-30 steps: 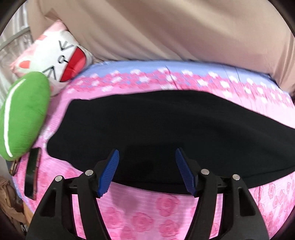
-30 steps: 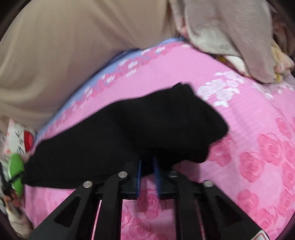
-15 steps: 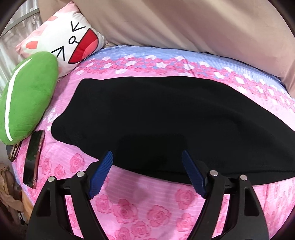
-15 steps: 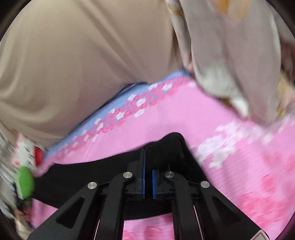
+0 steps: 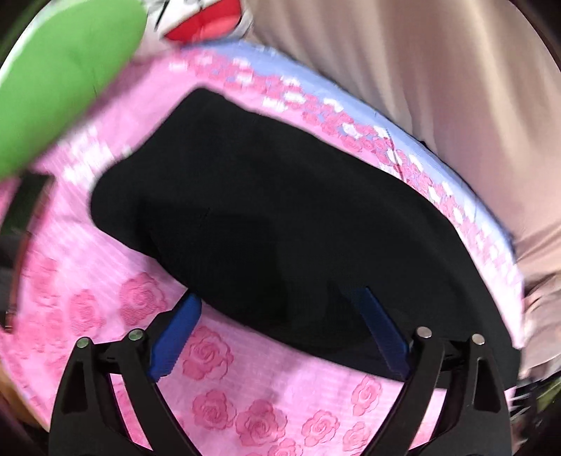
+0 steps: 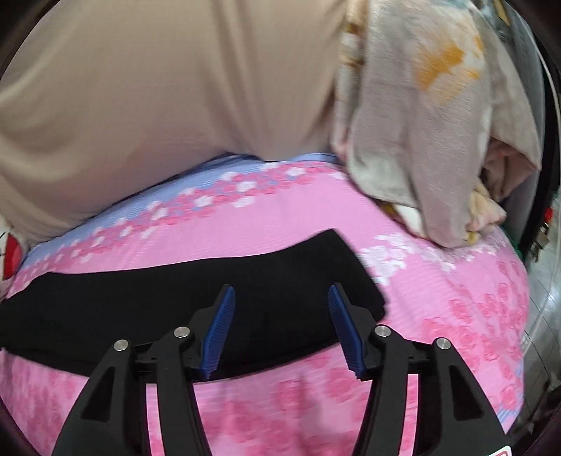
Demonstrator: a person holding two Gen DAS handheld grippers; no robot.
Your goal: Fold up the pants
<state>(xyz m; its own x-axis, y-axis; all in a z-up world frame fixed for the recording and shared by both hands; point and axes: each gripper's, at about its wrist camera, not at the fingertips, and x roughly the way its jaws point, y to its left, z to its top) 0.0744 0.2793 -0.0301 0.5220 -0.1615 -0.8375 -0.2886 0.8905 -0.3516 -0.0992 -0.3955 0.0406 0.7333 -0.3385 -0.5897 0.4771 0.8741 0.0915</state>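
Black pants (image 5: 273, 210) lie flat on a pink rose-print bed cover (image 5: 224, 396), folded lengthwise into a long band. In the right wrist view the pants (image 6: 175, 308) run from the left edge to a squared end at centre. My left gripper (image 5: 280, 319) is open and empty, its blue pads just above the pants' near edge. My right gripper (image 6: 280, 312) is open and empty, hovering over the pants' right end.
A green cushion (image 5: 59, 70) and a white cat-face pillow (image 5: 203, 21) sit at the left end of the bed. A dark phone (image 5: 28, 200) lies beside them. A beige curtain (image 6: 157, 98) hangs behind. A heap of pale laundry (image 6: 431, 122) sits at the far right.
My right gripper has opened and let go of the pants' end, which now lies flat. My left gripper has swung to the left, staying open.
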